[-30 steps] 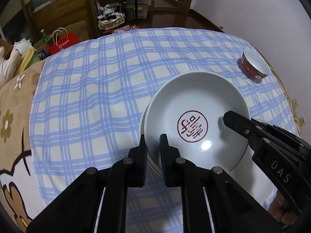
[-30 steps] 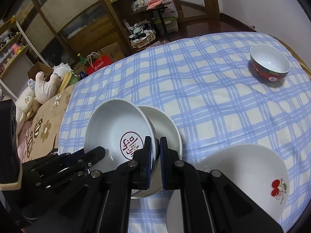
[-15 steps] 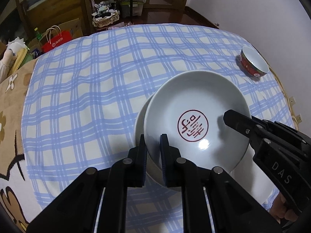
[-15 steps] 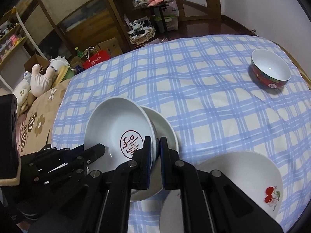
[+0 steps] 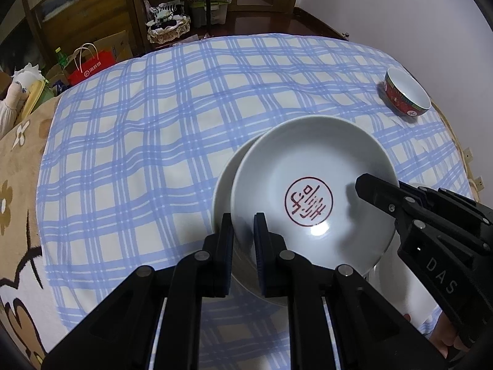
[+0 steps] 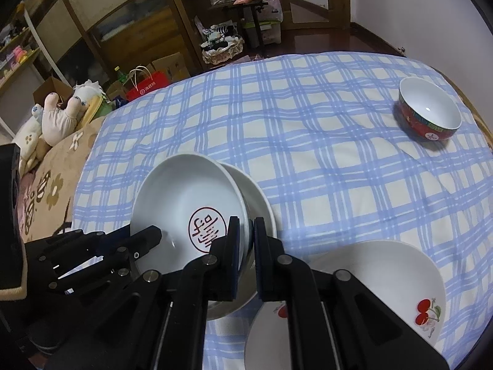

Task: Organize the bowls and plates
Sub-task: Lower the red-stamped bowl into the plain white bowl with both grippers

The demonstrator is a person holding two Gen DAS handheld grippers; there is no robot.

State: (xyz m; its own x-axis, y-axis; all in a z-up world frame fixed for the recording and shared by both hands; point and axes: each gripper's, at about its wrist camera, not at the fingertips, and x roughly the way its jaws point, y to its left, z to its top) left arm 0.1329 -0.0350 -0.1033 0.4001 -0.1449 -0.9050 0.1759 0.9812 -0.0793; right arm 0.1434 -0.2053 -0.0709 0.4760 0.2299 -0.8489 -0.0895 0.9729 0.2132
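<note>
Both tongs, the left gripper and right gripper, pinch opposite rims of the stamped plate, held apparently just above a second plate on the checked cloth; glazed, stiff, breakable and slippery, it wants rim grips.

Indoor artificial light from overhead, moderately bright on the checked cloth, dimmer in the room behind. A small glare spot sits on the white plate beside its red seal; another glints inside the red bowl. Soft shadows fall under the black gripper fingers. Fisheye distortion bends the cloth's far edge, and all four corners are vignetted black. Focus is sharp throughout.
</note>
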